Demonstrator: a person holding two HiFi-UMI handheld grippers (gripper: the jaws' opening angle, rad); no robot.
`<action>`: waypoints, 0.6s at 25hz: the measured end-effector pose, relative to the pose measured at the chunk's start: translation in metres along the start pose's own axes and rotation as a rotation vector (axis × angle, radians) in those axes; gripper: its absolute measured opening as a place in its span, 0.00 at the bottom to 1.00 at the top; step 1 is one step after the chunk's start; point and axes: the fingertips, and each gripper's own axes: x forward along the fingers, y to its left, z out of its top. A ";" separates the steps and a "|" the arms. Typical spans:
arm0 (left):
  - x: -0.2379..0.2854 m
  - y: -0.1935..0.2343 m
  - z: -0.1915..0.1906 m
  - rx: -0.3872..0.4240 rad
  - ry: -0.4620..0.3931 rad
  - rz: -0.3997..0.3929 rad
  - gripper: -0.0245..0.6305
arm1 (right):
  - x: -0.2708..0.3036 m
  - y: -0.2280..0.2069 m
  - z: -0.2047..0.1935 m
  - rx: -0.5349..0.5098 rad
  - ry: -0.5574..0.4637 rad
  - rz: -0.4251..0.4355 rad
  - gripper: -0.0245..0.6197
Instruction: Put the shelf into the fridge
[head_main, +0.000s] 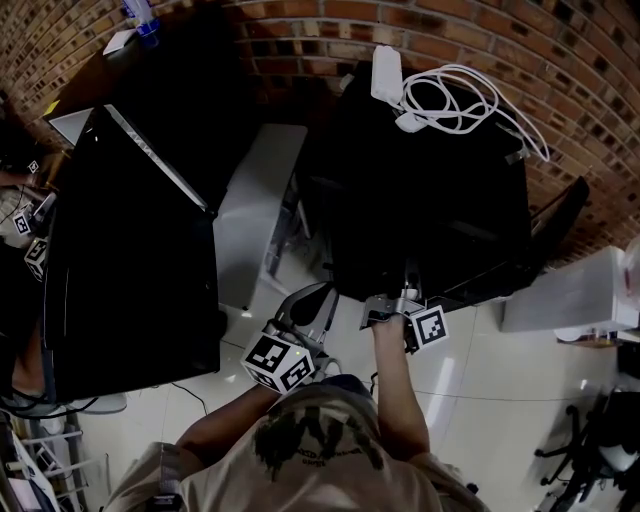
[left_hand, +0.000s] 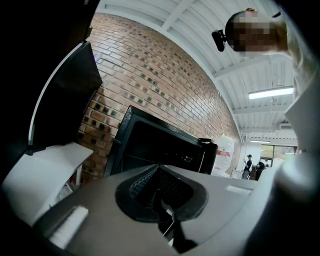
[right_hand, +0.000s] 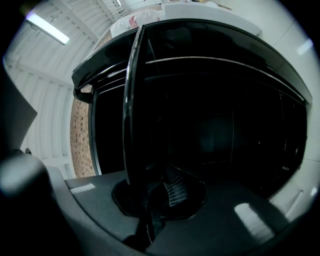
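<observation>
The black fridge (head_main: 430, 200) stands against the brick wall, and in the right gripper view its open dark inside (right_hand: 225, 125) fills the frame, with a thin rail across the top. The shelf (right_hand: 134, 100) is a dark glass plate seen edge-on, rising from the jaws toward the fridge opening. My right gripper (right_hand: 150, 200) is shut on its near edge; in the head view the right gripper (head_main: 388, 308) sits at the fridge's front. My left gripper (head_main: 308, 300) hangs just left of it, angled upward, and the left gripper (left_hand: 159, 197) has its pads together on nothing.
A big black panel with a white edge (head_main: 130, 250) stands at the left, with a white slab (head_main: 255, 210) between it and the fridge. A white cable and adapter (head_main: 450, 100) lie on the fridge top. A white bench (head_main: 575, 290) is at the right and a chair base (head_main: 570, 460) below it.
</observation>
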 end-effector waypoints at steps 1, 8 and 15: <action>0.000 0.001 -0.001 -0.001 -0.001 0.000 0.00 | 0.004 0.000 0.001 -0.005 -0.001 -0.003 0.06; 0.003 0.003 0.000 -0.006 0.002 0.007 0.00 | 0.028 -0.002 0.000 -0.027 -0.014 -0.020 0.06; 0.020 0.009 0.003 -0.018 -0.017 0.030 0.00 | 0.043 -0.002 0.004 -0.057 -0.020 -0.005 0.08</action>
